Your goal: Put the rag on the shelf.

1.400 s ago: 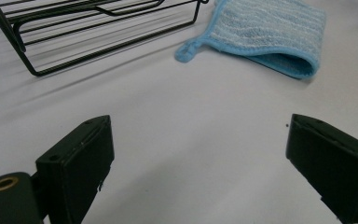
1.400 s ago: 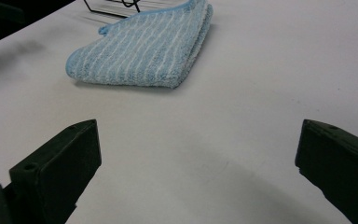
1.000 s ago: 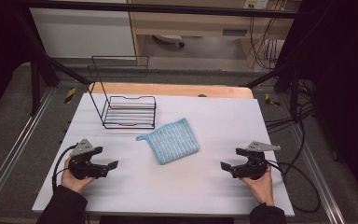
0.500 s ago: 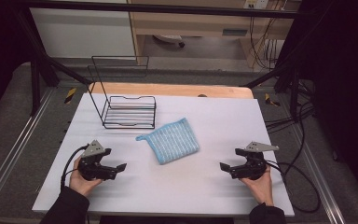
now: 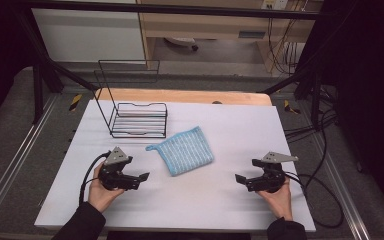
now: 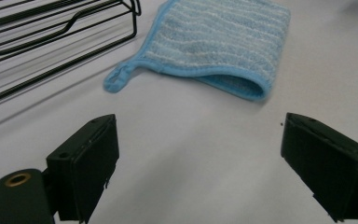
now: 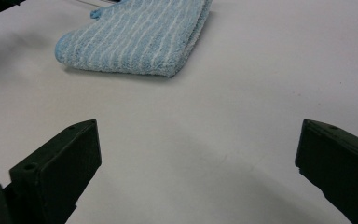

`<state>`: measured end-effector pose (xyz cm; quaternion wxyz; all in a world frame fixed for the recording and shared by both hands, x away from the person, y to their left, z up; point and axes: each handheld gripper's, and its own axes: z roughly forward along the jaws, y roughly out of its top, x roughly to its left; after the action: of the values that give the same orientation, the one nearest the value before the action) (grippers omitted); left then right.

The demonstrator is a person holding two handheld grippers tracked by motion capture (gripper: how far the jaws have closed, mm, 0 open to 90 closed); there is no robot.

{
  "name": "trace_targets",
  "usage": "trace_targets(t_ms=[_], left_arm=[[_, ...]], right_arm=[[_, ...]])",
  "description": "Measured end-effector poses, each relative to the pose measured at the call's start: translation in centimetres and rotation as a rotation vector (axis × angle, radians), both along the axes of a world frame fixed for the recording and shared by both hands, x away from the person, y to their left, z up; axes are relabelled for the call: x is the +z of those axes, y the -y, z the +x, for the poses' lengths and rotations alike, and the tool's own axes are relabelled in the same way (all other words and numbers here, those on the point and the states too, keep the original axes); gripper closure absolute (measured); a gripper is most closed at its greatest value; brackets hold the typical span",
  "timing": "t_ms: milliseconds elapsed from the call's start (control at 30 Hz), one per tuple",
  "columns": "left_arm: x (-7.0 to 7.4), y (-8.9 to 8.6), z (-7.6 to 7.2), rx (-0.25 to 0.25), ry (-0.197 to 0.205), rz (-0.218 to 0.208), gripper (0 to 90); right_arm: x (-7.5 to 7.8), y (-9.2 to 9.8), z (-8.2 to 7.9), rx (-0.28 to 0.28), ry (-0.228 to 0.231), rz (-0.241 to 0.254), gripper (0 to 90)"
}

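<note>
The approach step, as judged from the layout: both grippers stood off from a folded blue-and-white striped cloth [image 5: 182, 151] that lay flat near the middle of the white table [image 5: 230, 210], just in front of a black wire rack [image 5: 139, 119] and apart from it. The left gripper [image 5: 144, 177], held low over the table on the near left, had its jaws spread wide and empty, and pointed toward the cloth's near-left edge. The right gripper [image 5: 239, 178], on the near right and well apart from the cloth, was likewise wide open and empty. In the left gripper view the cloth's hanging loop [image 6: 116, 80] lay toward the rack, with the folded edge facing the jaws. The next move would probably call for one gripper to close the gap, drop its jaws to table level and bite a free edge or the loop. Count: one cloth, one rack, two grippers.
</note>
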<state>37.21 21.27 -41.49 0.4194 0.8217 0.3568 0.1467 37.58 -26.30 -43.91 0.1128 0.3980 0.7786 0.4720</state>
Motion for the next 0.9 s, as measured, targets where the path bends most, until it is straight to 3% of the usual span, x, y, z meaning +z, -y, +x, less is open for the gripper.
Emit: trace_targets(t_ms=[367, 500, 600, 667, 800, 900], left_arm=[[0.7, 4.7, 1.0, -0.042, -0.003, 0.0, 19.9], [0.4, 6.7, 1.4, -0.076, -0.006, 0.032, 28.4], [-0.2, 8.2, 1.8, -0.103, -0.033, 0.047, 36.1], [-0.4, 8.6, 1.9, -0.106, -0.04, 0.053, 41.4], [-1.3, 9.7, 2.2, -0.101, -0.03, 0.116, 48.0], [-2.0, 9.9, 2.6, -0.093, -0.035, 0.131, 53.0]], right_arm=[[0.0, 0.0, 0.0, -0.001, -0.002, -0.004, 0.8], [0.0, 0.0, 0.0, -0.003, -0.002, -0.005, 0.7], [0.0, 0.0, 0.0, -0.005, -0.006, -0.006, 0.8], [0.0, 0.0, 0.0, -0.004, -0.003, -0.007, 0.8], [0.0, 0.0, 0.0, -0.005, -0.006, -0.006, 0.8], [0.0, 0.0, 0.1, -0.005, -0.005, -0.008, 0.8]])
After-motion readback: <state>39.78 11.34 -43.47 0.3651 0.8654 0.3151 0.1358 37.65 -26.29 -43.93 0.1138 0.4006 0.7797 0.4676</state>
